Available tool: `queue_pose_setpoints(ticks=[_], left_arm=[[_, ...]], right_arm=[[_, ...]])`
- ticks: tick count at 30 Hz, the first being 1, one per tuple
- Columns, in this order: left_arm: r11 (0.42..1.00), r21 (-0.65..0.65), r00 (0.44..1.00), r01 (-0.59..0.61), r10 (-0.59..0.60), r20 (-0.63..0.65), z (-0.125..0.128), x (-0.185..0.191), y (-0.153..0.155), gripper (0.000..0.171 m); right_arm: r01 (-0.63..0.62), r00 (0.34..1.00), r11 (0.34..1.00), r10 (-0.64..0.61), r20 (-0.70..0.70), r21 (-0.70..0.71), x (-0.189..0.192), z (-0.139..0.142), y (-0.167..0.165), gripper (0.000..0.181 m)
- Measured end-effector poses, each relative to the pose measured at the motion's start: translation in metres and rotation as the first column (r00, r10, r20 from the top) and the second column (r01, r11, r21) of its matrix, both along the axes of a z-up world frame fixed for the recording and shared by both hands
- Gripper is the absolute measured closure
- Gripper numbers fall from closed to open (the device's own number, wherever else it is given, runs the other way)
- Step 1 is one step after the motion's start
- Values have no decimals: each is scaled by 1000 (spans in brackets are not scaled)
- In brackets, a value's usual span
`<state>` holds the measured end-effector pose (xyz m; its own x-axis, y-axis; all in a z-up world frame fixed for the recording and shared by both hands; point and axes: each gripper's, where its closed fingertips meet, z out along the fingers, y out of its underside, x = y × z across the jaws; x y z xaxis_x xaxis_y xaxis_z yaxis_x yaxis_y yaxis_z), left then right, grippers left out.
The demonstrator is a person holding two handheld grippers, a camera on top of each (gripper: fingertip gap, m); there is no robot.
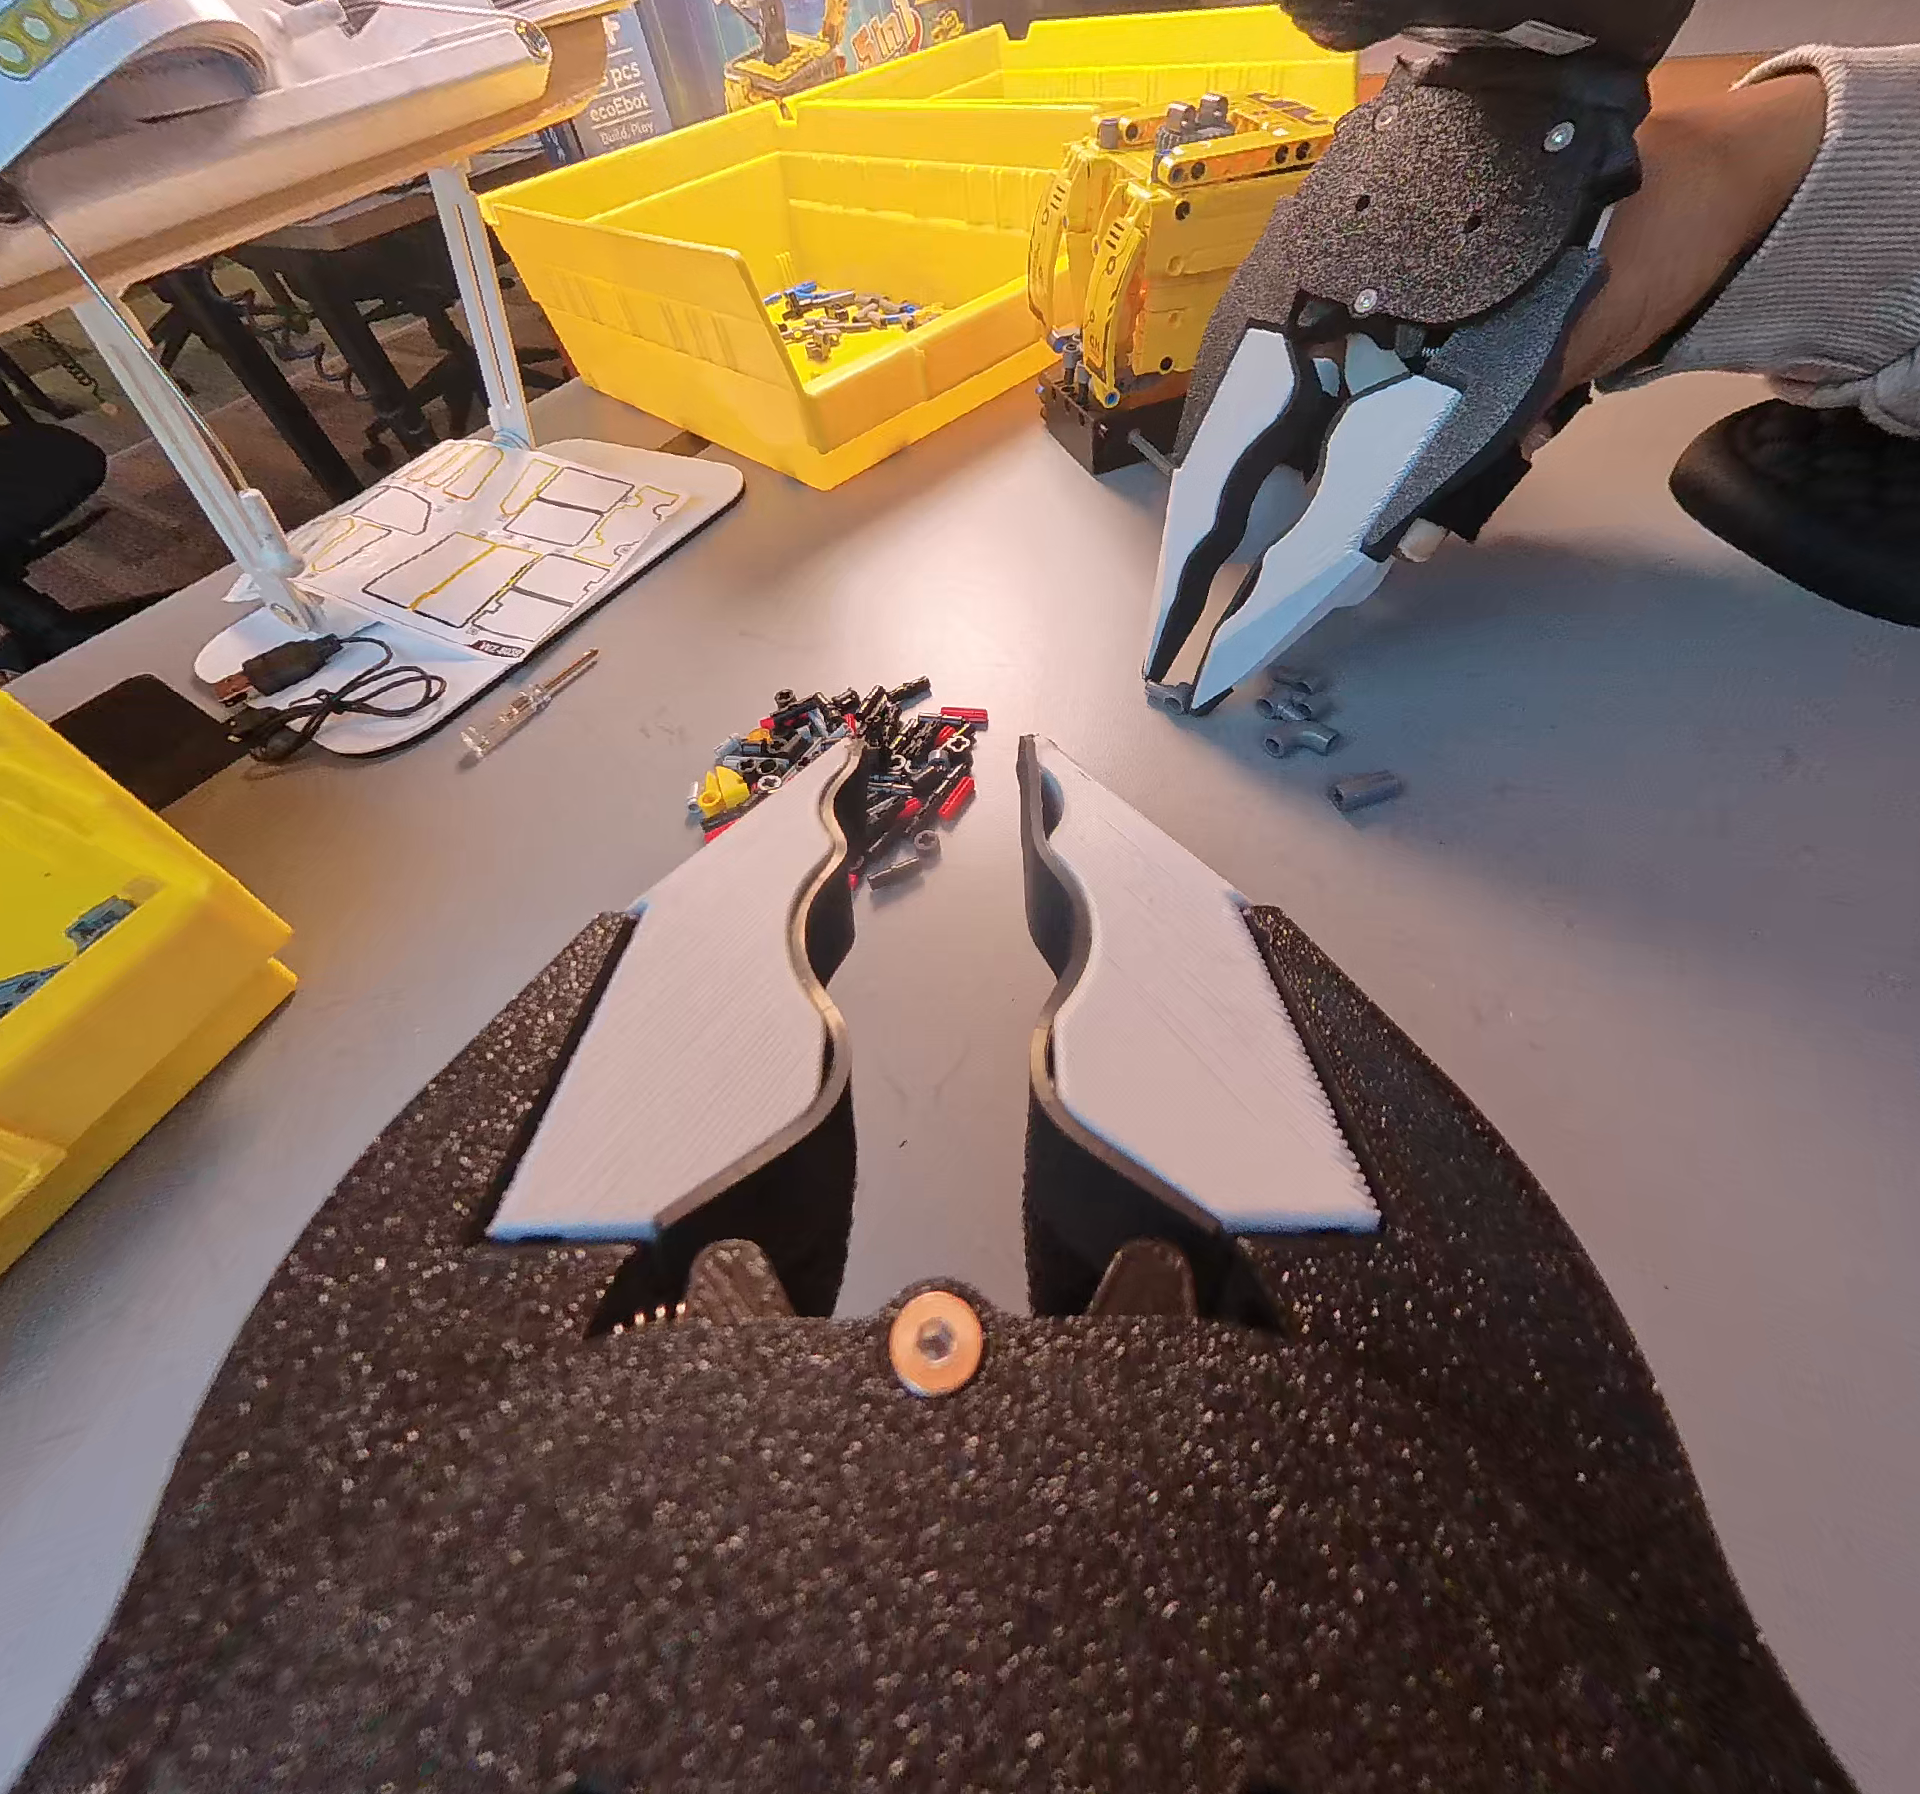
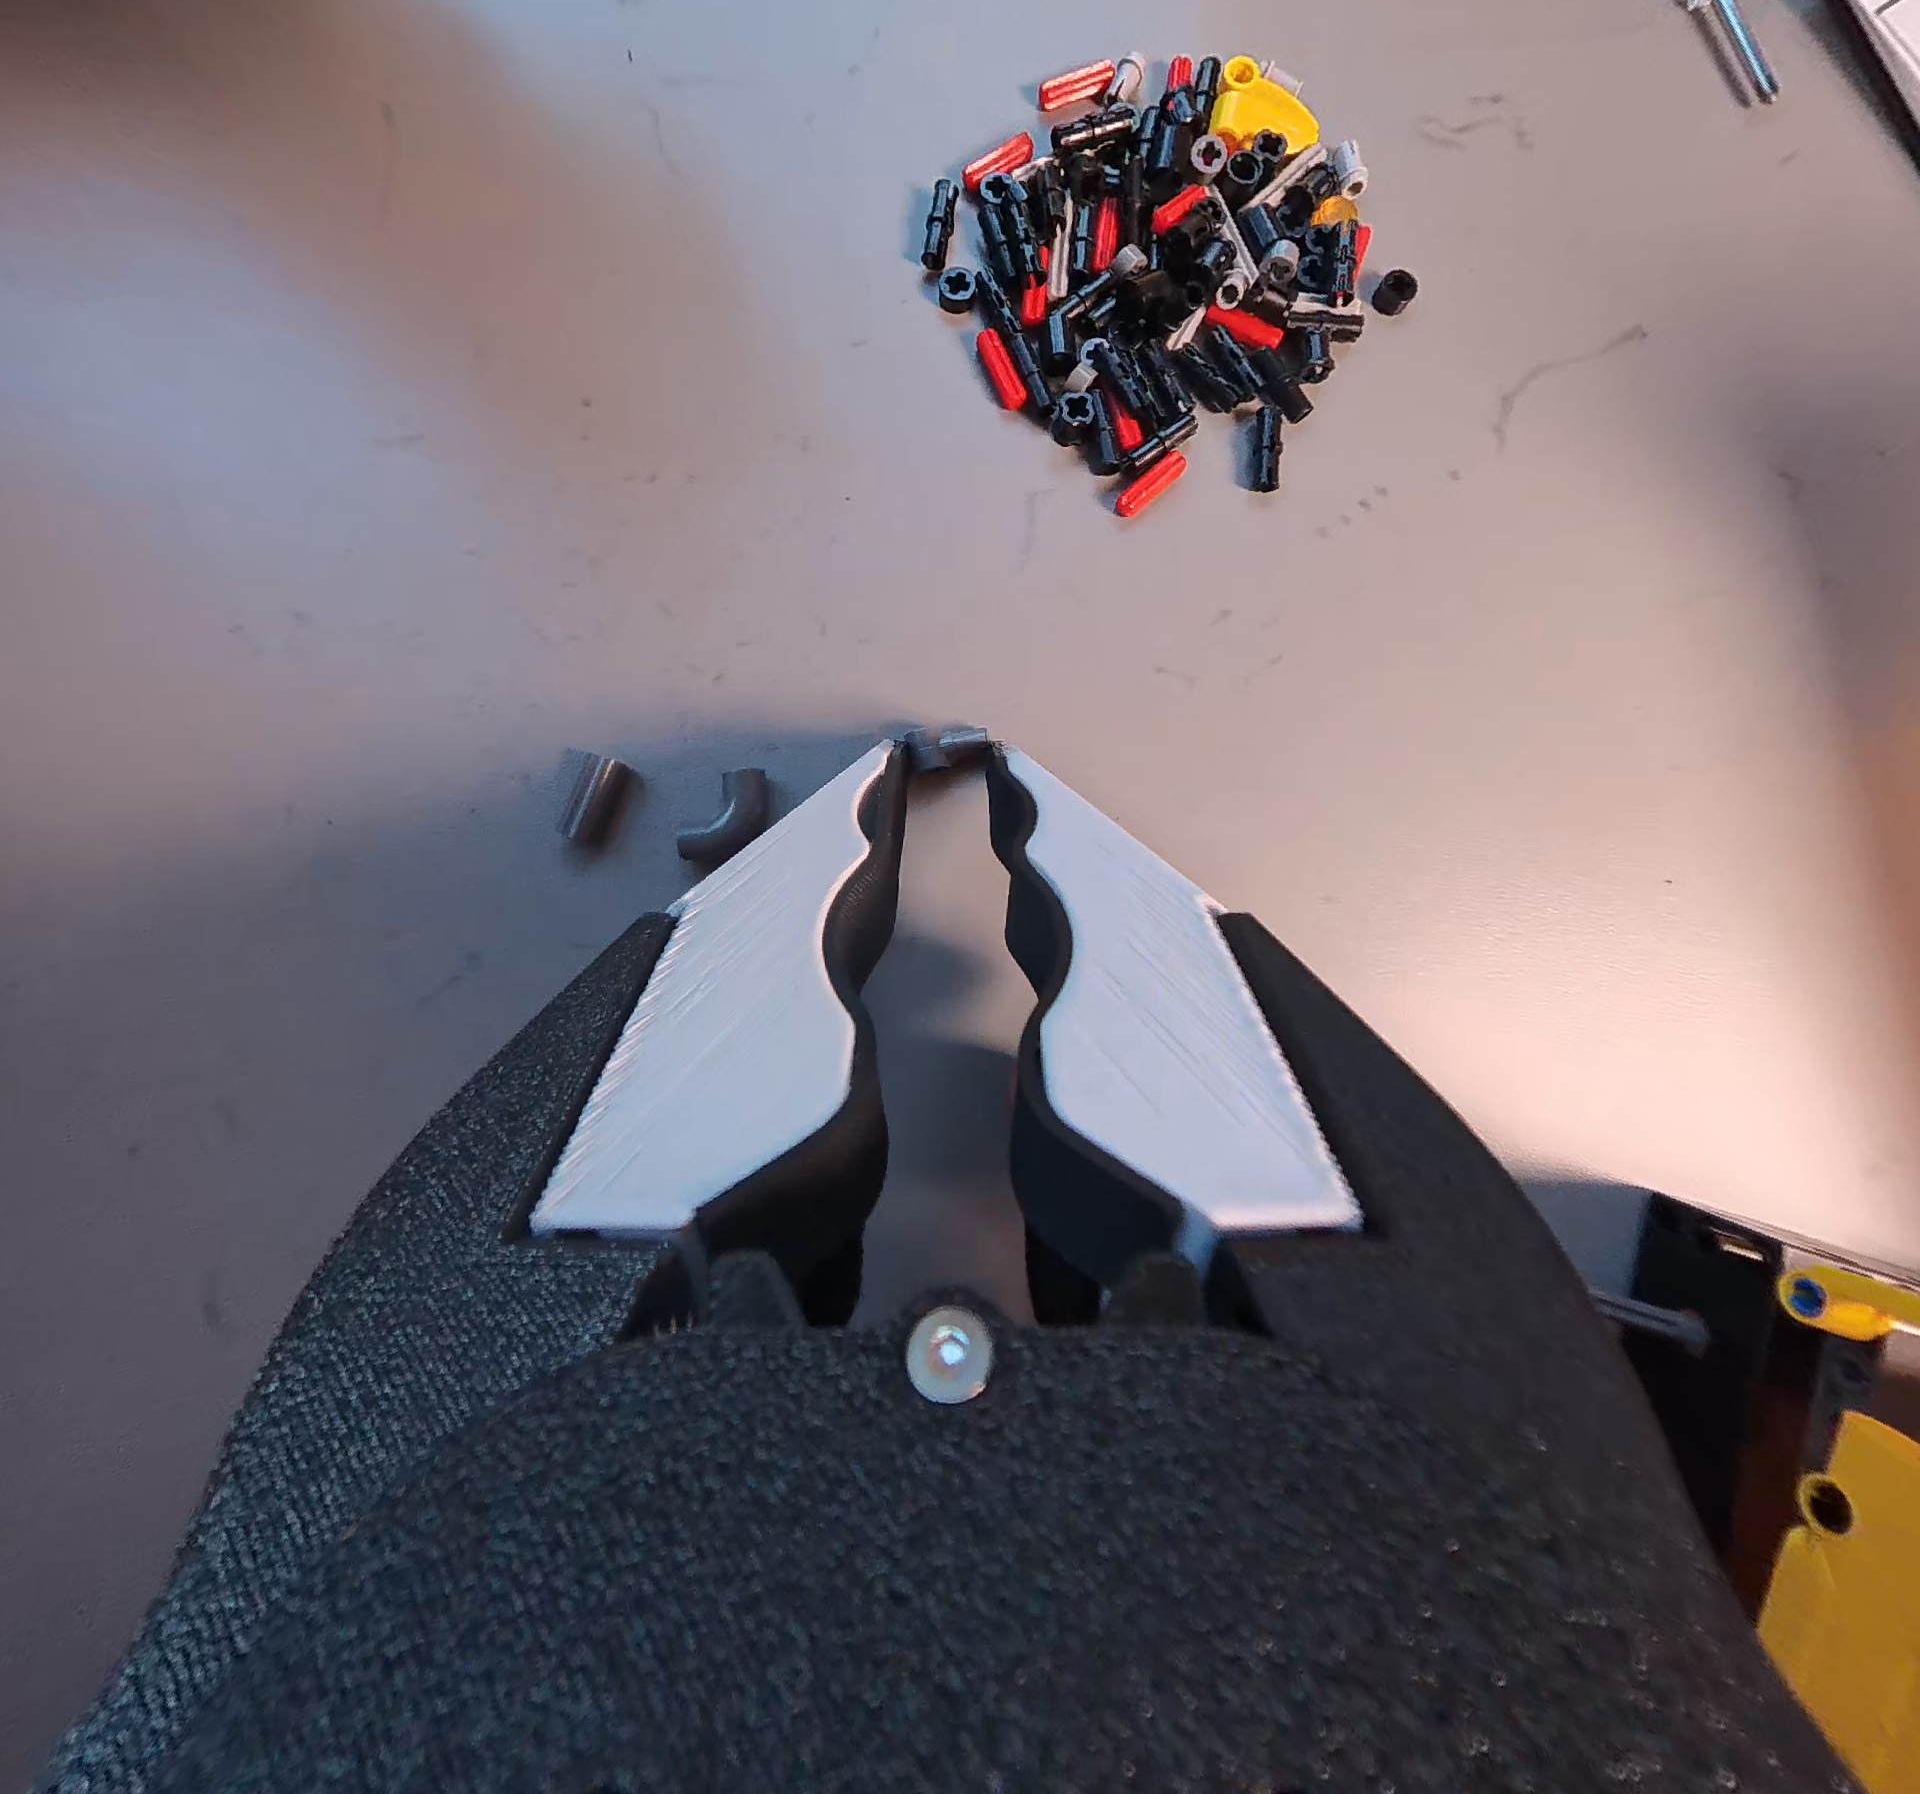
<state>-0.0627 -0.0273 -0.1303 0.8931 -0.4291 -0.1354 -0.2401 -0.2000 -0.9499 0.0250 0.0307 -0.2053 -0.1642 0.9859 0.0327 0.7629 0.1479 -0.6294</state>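
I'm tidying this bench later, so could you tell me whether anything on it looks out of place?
Mostly loose parts on the grey tabletop: a heap of small black, red and yellow plastic connector pins lies outside the yellow bins, and a few grey elbow pieces lie scattered beside the right tongs, whose tips touch one. Nothing looks broken.

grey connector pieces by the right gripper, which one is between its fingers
The small grey piece at the right gripper's fingertips. The curved elbow and the straight sleeve lie loose on the table, off to one side.
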Motion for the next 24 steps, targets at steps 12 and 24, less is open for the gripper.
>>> queue_pose_setpoints(ticks=[12,24], left_arm=[[1000,2,1000,0,0,1,0,0,0,144],[1000,3,1000,-2,2,-15,-1,1,0,144]], right_arm=[[-48,984,999,50,-169,15,7,32,-6,167],[617,683,784,-493,-539,65,148,197,212,167]])
